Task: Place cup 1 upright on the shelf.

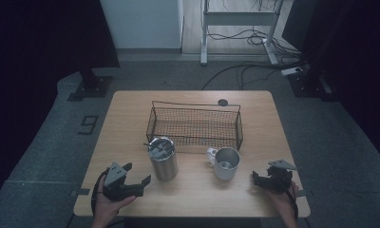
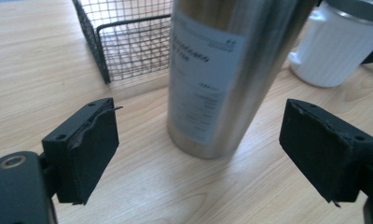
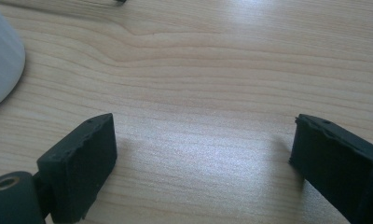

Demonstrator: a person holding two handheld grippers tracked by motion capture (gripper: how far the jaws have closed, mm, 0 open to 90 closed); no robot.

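Tumbler [image 1: 163, 158]: upright on table [image 1: 131, 109], just before basket [image 1: 195, 124], not yet gripped.
Left hand-held gripper [image 1: 137, 174]: jaws apart, empty, facing tumbler.
Right hand-held gripper [image 1: 255, 177]: open, empty, near mug [image 1: 224, 163].
Left to do: grasping, lifting.

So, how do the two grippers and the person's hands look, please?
Both the left gripper and the right gripper are black, each with a grey three-cornered plate on top. Their fingers are square black blocks faced with worn, frayed rubber pads, with small screw holes on top. A dark cable trails from each one near the wrist. The hands are bare; no sleeves are visible.
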